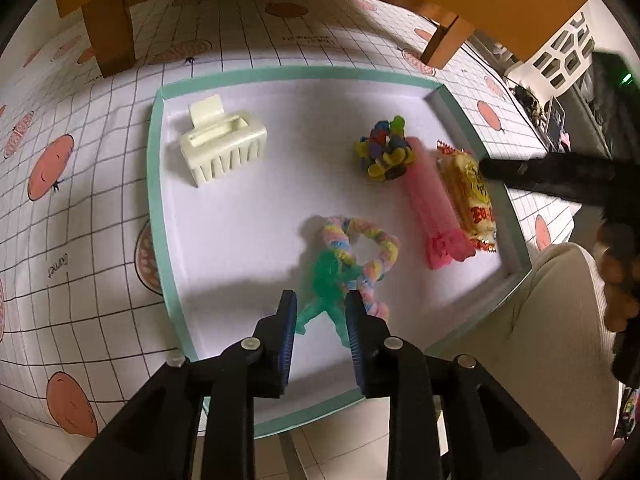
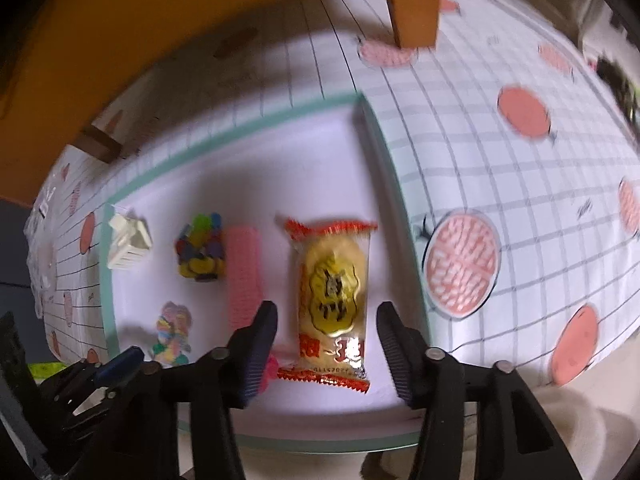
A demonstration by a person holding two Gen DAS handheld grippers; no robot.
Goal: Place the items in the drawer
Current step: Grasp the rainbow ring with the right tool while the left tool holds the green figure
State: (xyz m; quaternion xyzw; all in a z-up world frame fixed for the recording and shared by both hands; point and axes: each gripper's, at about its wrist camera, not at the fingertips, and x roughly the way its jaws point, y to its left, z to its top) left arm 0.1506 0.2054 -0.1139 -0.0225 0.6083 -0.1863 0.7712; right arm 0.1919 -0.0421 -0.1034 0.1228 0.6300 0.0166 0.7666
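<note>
The drawer (image 1: 157, 168) is white inside with a teal rim and lies open below me. In it lie a cream hair claw (image 1: 222, 146), a bunch of coloured hair ties (image 1: 386, 150), a pink comb (image 1: 432, 208), a yellow snack packet (image 1: 472, 196), a pastel twisted loop (image 1: 360, 248) and a green translucent figure (image 1: 326, 284). My left gripper (image 1: 320, 300) is open, its fingertips on either side of the green figure. My right gripper (image 2: 327, 308) is open over the snack packet (image 2: 332, 288), near the drawer's right wall (image 2: 394, 200).
A gridded cloth (image 1: 80, 208) with pink-orange round prints surrounds the drawer. An orange wooden frame with legs (image 1: 110, 30) stands over the far side. A white lattice basket (image 1: 566, 52) is at the far right. A cream sleeve (image 1: 556, 328) hangs by the drawer's near right corner.
</note>
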